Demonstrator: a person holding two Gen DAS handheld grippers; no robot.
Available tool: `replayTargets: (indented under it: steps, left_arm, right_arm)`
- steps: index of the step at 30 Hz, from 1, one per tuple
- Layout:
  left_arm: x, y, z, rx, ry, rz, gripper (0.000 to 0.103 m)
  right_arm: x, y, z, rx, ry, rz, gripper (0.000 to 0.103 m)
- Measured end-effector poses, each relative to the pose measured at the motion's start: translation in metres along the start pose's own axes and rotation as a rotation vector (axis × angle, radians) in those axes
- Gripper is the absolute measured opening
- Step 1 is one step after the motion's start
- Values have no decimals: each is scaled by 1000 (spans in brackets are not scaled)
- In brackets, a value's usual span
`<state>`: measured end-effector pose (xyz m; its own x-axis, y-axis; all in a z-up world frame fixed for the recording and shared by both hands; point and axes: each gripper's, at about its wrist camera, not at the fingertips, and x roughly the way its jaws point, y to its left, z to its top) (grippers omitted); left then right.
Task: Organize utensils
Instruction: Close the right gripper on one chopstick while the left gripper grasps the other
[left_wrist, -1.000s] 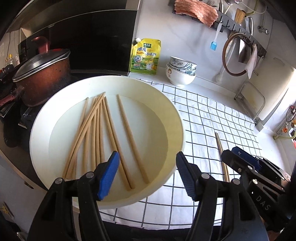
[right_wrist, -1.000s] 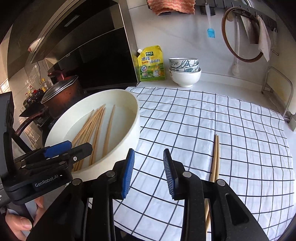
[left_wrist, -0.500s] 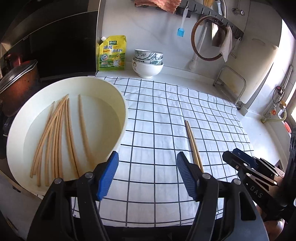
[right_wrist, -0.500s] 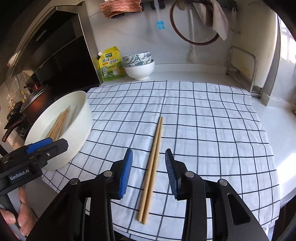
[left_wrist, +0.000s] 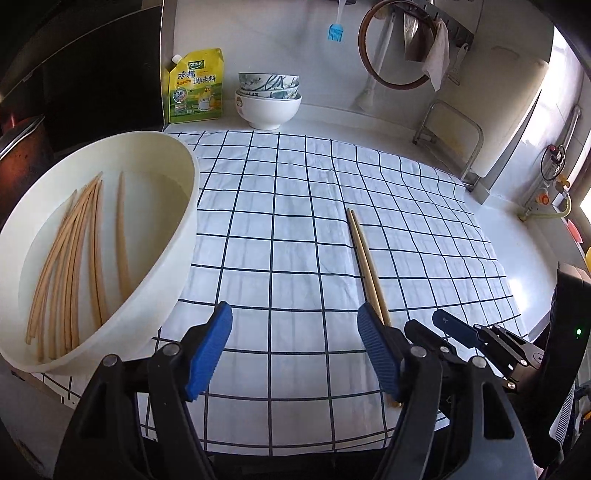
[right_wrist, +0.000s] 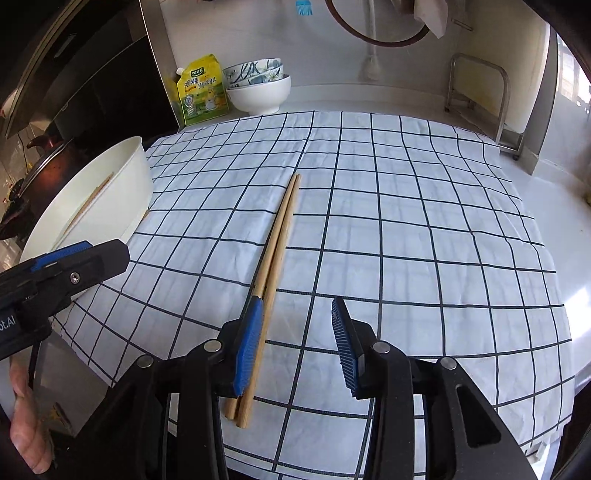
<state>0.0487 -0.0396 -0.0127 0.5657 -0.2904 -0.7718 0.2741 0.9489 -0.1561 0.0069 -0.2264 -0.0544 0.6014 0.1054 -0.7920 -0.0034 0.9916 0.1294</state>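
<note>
A pair of wooden chopsticks (left_wrist: 364, 254) lies side by side on the checked cloth (left_wrist: 295, 229); it also shows in the right wrist view (right_wrist: 277, 247). A large cream bowl (left_wrist: 177, 236) at the left holds several more chopsticks (left_wrist: 74, 258); the bowl also shows in the right wrist view (right_wrist: 122, 199). My left gripper (left_wrist: 295, 350) is open and empty above the cloth's near edge. My right gripper (right_wrist: 295, 347) is open and empty, its left finger over the near end of the pair.
A yellow seasoning pouch (left_wrist: 195, 86) and stacked bowls (left_wrist: 268, 99) stand at the back wall. A pot (left_wrist: 18, 155) sits on the stove at the far left. A metal rack (left_wrist: 450, 136) stands at the back right. The counter edge runs under both grippers.
Both grippers have swung right, away from the bowl and toward the chopstick pair on the cloth. The right gripper's jaws have opened wider. The pair has not moved.
</note>
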Motion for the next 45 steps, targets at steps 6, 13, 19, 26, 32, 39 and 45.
replayTargets:
  steps: [6,13,19,26,32,39,45]
  left_arm:
    - [5,2,0,-10,9,4,70]
    - [10,3,-1,-14,20,2,71]
    - [10,1,-3,-25,21,-2,74]
    - [18,-11,-7,-17,43,-5,77]
    - [35,-29,-11,14,79,-2,78]
    - [61,-44,-13,52,108,19,80]
    - [74,-50,-10,71,112,38,80]
  right_arm:
    - [12,3,-2,-7,26,-2,37]
    - [19,10,-2,-49,29,-28,37]
    - [20,15,-2,-96,18,-58,19]
    - [19,-1,0,-77,16,-59,6]
    - [9,-34,-5,-15,13,-84,6]
    - [-3,-66,-17,51,8,-105,6]
    - [-6,-69,-17,53,0,-101,16]
